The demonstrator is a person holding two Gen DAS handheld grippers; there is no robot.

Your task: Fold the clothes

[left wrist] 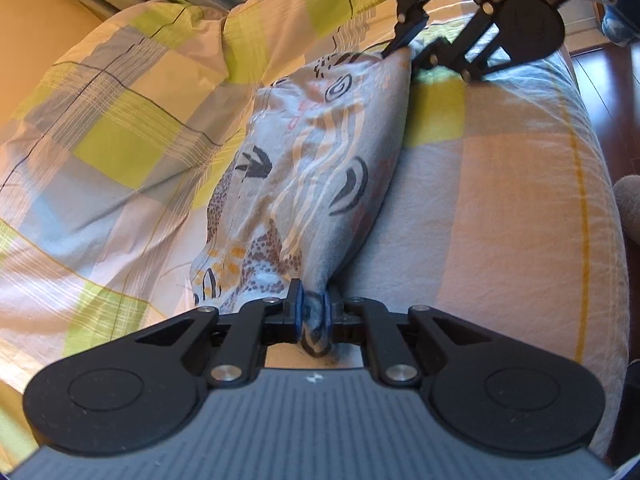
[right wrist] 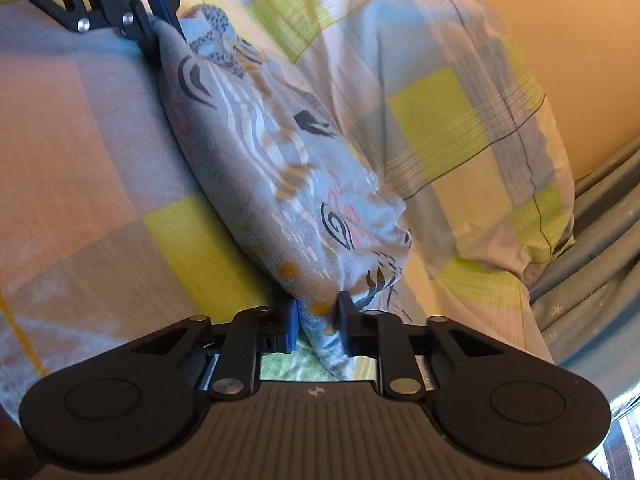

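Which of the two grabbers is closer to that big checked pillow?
Hard to call: the left gripper and right gripper each clamp an end of the patterned garment, stretched alongside the pillow.

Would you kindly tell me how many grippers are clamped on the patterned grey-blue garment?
2. The left gripper pinches one end of the patterned grey-blue garment, and the right gripper pinches the opposite end, above the checked yellow-and-grey bedsheet.

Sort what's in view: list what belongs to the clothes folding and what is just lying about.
In the job:
patterned blue garment
left gripper, shut on one end
right gripper, shut on the other end

Just lying about:
checked bedsheet underneath
checked quilt bunched beside
blue curtain
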